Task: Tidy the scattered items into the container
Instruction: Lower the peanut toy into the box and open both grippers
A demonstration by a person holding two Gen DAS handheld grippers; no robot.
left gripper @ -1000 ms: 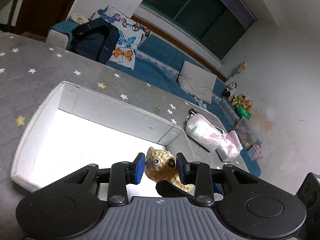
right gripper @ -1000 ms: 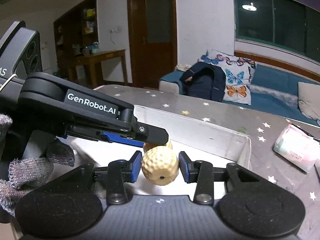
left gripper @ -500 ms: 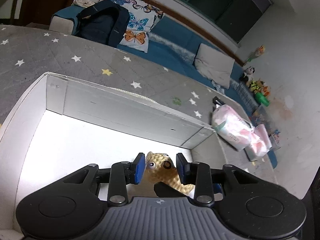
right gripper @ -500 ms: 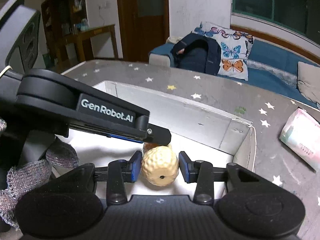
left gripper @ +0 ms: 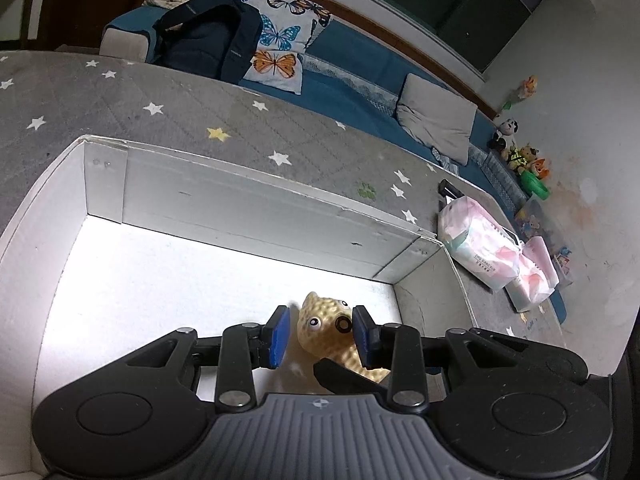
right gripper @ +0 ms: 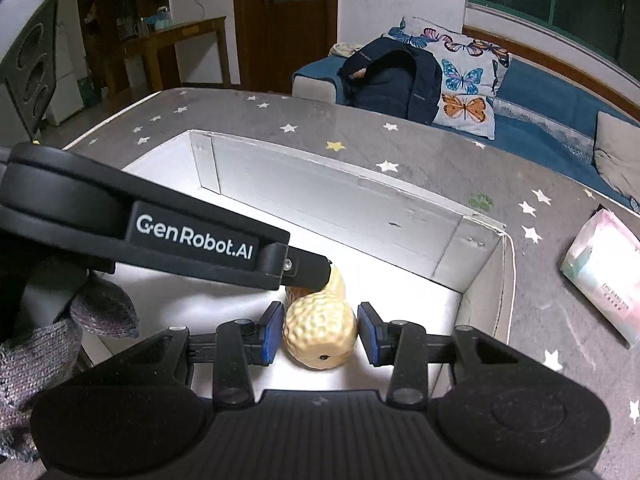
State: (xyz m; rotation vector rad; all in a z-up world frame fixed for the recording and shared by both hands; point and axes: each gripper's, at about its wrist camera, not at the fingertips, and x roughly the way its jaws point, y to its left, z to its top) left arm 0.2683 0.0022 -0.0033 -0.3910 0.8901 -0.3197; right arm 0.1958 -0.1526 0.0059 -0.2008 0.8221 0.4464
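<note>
The toy (left gripper: pixel 326 334), a bumpy yellow thing with googly eyes, was being held low over the white box (left gripper: pixel 240 208), down at the box's 5 o'clock corner in the left wrist view. Its head was sat between the left gripper's (left gripper: pixel 321 335) 2 blue pads. The pad at 3 o'clock was pressed against the face, but a sliver of gap seemed to be left at the 9 o'clock pad, so a real grip there couldn't be confirmed. The right gripper (right gripper: pixel 320 334) was clamped on the toy's round bottom end. A grey knit glove (right gripper: pixel 48 344) was seen at 8 o'clock in the right view. A tissue pack (left gripper: pixel 476 244) was lying on the starry cloth (left gripper: pixel 120 96), at 3 o'clock from the box.
</note>
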